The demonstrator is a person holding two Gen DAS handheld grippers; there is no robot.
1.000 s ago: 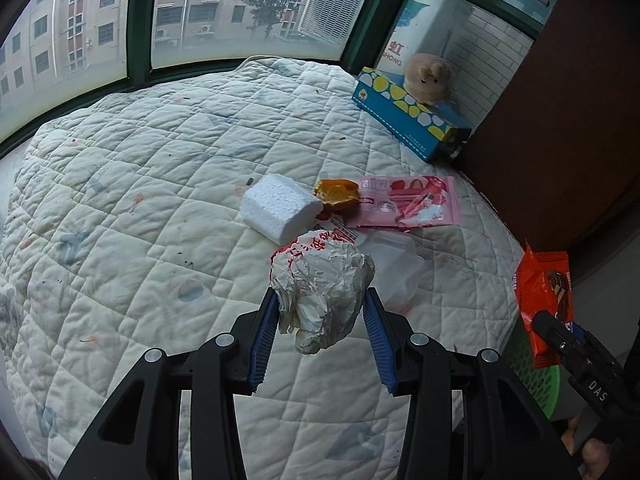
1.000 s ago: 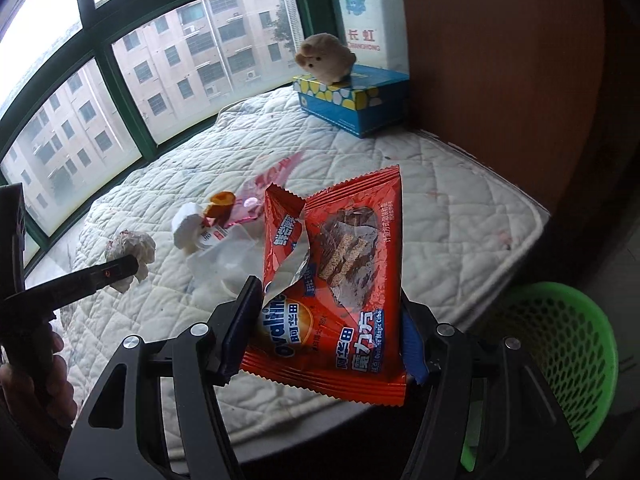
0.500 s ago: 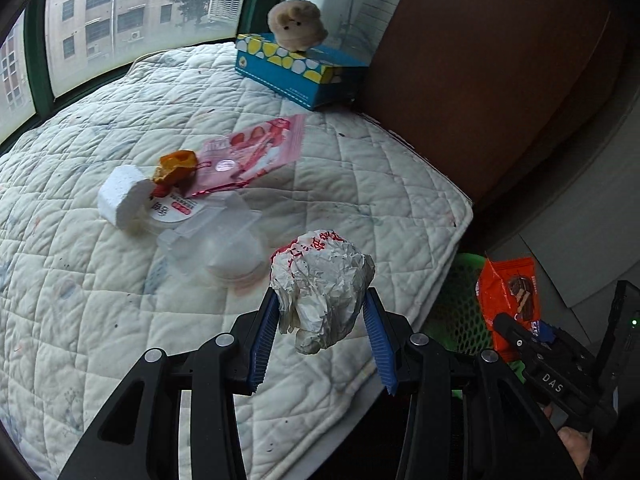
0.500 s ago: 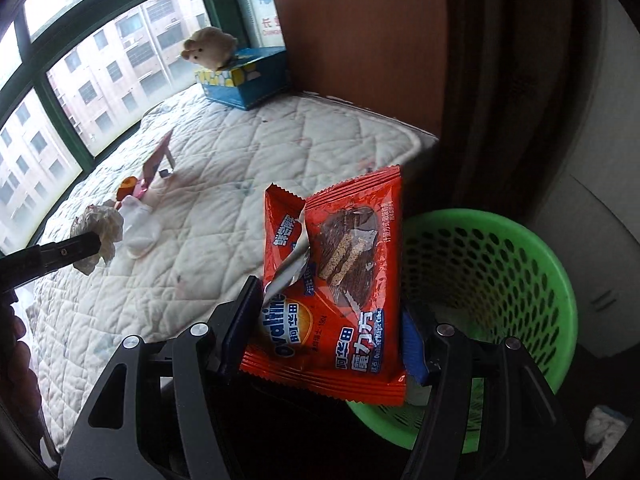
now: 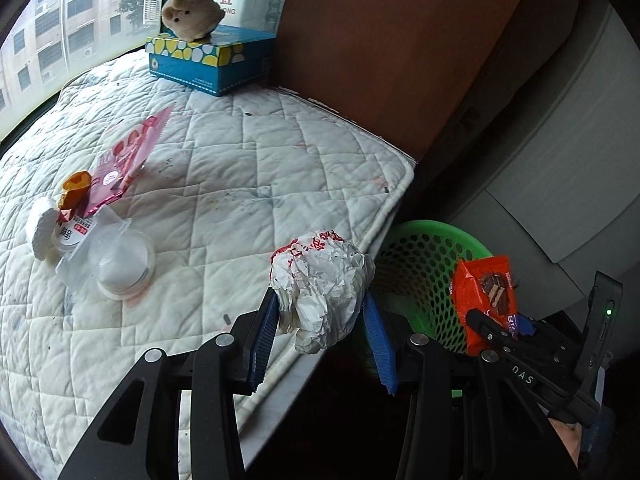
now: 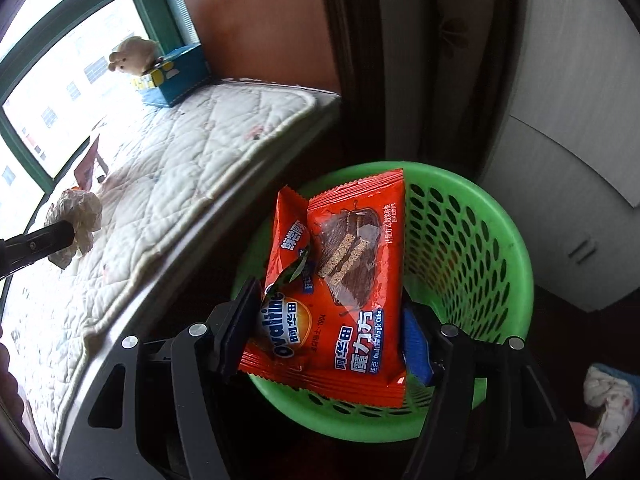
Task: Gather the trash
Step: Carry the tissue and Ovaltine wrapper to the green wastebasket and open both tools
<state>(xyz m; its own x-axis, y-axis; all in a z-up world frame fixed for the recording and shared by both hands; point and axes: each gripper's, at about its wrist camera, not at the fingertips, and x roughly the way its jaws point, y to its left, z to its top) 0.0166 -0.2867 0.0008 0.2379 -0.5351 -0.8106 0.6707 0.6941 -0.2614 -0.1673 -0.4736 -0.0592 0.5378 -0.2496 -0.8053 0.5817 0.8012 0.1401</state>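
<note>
Your right gripper (image 6: 328, 332) pinches the torn orange foil snack wrapper (image 6: 340, 280) directly over the green perforated plastic basket (image 6: 516, 272), so releasing comes next. Your left gripper (image 5: 322, 334) clamps the crumpled white paper ball (image 5: 322, 284) at the quilted white mattress's (image 5: 248, 184) edge (left of the basket); more litter lies farther left.
</note>
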